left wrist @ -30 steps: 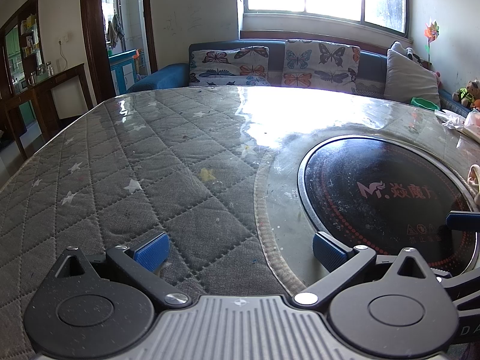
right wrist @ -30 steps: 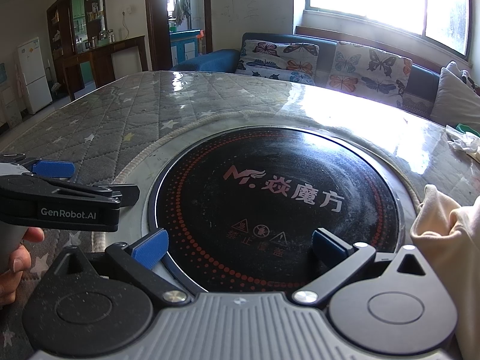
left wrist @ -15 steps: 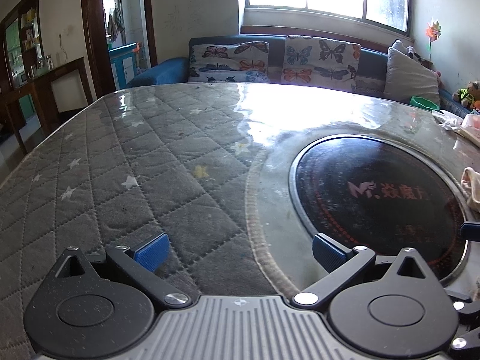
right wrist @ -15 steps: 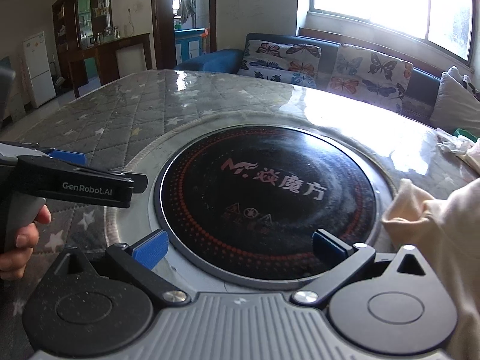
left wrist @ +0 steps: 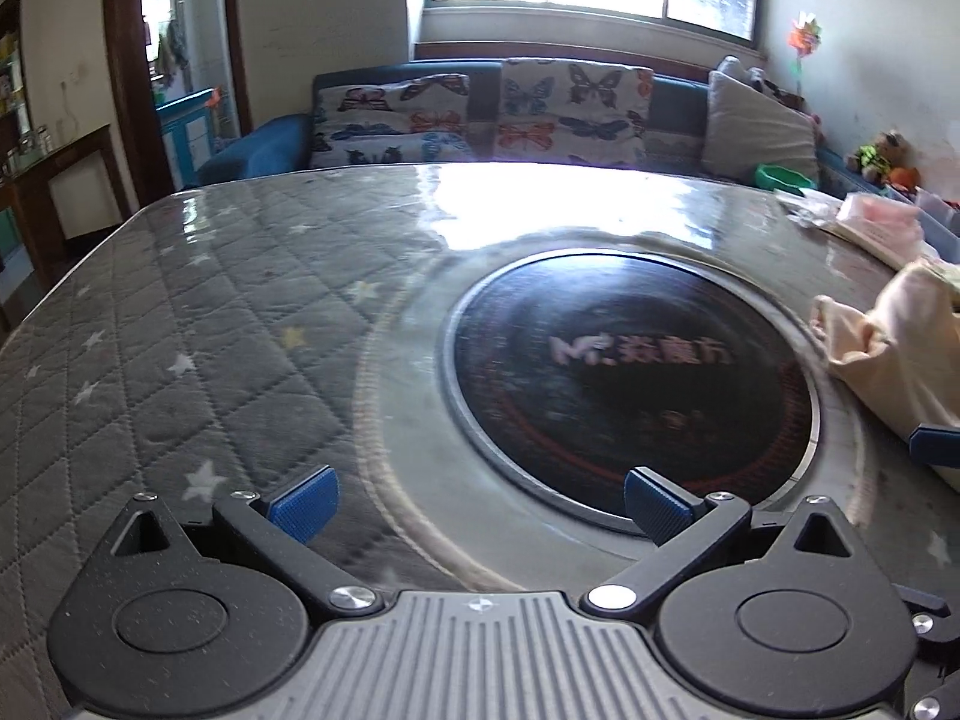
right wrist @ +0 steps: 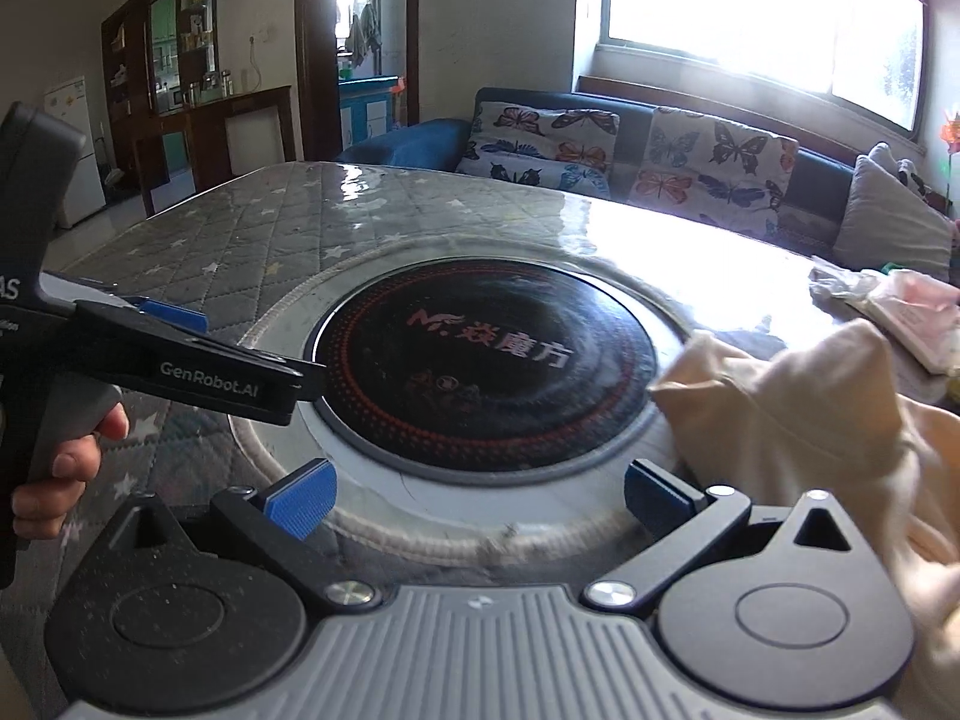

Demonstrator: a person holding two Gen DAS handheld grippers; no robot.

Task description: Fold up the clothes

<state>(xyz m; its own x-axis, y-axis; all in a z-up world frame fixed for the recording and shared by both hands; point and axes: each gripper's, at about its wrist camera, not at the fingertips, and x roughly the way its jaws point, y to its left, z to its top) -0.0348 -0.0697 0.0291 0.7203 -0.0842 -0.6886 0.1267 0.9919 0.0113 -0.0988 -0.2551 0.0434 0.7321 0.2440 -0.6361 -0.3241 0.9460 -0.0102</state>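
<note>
A crumpled cream garment [right wrist: 828, 414] lies at the right side of the table, beside the black round hob; it also shows in the left wrist view [left wrist: 894, 354]. My right gripper [right wrist: 480, 495] is open and empty, low over the hob's near rim, with the garment just right of its right finger. My left gripper [left wrist: 480, 504] is open and empty over the hob's near-left rim. Its black body shows at the left of the right wrist view [right wrist: 180, 360], held by a hand.
The table has a quilted grey cover [left wrist: 180, 312] under glass and a black round hob [left wrist: 630, 378] set in it. Pink and white packets [right wrist: 900, 312] lie at the far right. A sofa with butterfly cushions [left wrist: 480, 114] stands behind the table.
Both grippers have drawn back and turned right. The cream garment has come further into both views and now lies close to my right gripper's right finger.
</note>
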